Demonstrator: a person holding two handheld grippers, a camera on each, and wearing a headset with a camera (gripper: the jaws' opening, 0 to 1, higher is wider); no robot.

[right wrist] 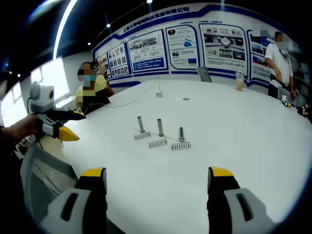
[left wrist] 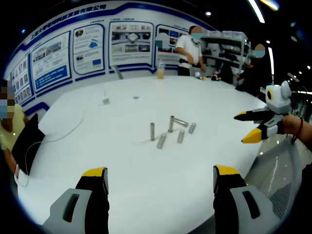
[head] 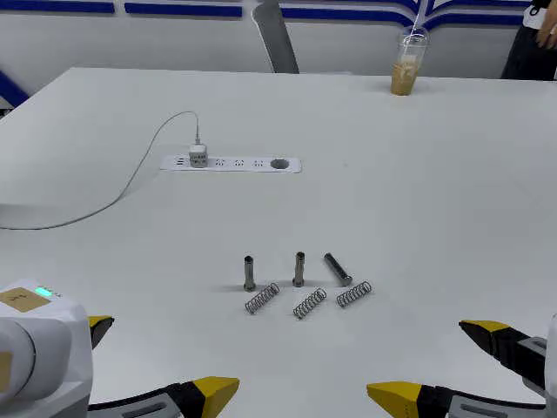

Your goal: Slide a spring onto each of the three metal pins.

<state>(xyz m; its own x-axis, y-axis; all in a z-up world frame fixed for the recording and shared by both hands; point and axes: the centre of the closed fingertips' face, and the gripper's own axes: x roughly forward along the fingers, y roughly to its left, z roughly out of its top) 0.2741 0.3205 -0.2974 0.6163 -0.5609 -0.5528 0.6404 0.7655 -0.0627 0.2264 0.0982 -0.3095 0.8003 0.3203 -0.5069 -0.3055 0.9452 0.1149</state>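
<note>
Left claw (left wrist: 160, 171) and right claw (right wrist: 157, 172) both spread apart, empty; springs (head: 309, 302) lie beside pins (head: 298, 269).

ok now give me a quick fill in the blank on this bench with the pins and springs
1. Of the three metal pins, ___ stand upright; one lies flat.
2. ___ springs lie loose on the table, none on a pin.
3. The left tongs and right tongs are both ___.
4. The white charger is plugged into the ___.
Missing: two; three; open; power strip
</note>
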